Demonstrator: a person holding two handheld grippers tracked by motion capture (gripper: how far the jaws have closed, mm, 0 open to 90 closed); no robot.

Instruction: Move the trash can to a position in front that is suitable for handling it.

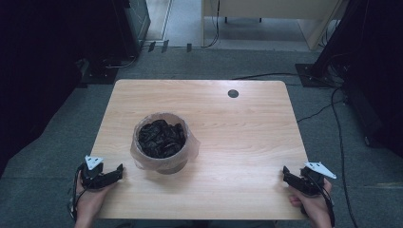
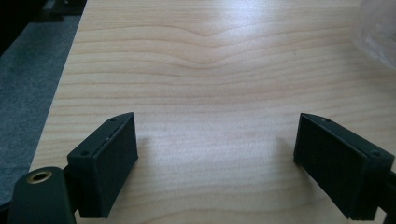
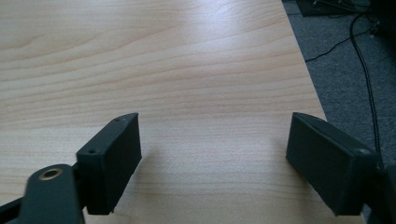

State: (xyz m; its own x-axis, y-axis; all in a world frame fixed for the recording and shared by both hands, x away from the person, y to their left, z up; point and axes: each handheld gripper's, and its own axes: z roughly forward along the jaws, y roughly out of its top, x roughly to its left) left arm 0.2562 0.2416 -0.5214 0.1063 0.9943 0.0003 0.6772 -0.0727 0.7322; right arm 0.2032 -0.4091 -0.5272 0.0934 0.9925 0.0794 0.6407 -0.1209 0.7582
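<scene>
A: Start close in. Where are the tongs?

B: Both sit at the near edge of the bench [image 1: 247,142]. The left tongs [image 1: 119,169] rest at the near left corner, the right tongs [image 1: 285,172] at the near right corner. Each pair stands wide apart with only bare wood between the jaws, as both gripper views show.

A: So nothing is held?

B: Nothing. Further in, a little left of the middle, stands the bin [image 1: 161,164], lined with a clear plastic bag [image 1: 192,147] whose rim folds over the edge. Dark crumpled stuff [image 1: 160,137] fills it. It is well apart from the right tongs and nearer the left ones; the left gripper view catches a bit of the plastic [image 2: 380,32] at its upper right.

A: Which step is this, then?

B: I'd judge the very start: hands parked, work untouched.

A: And the next move?

B: Probably both tongs reach forward and inward to the bag's rim on opposite sides, pinching the thin plastic without tipping the bin.
</scene>
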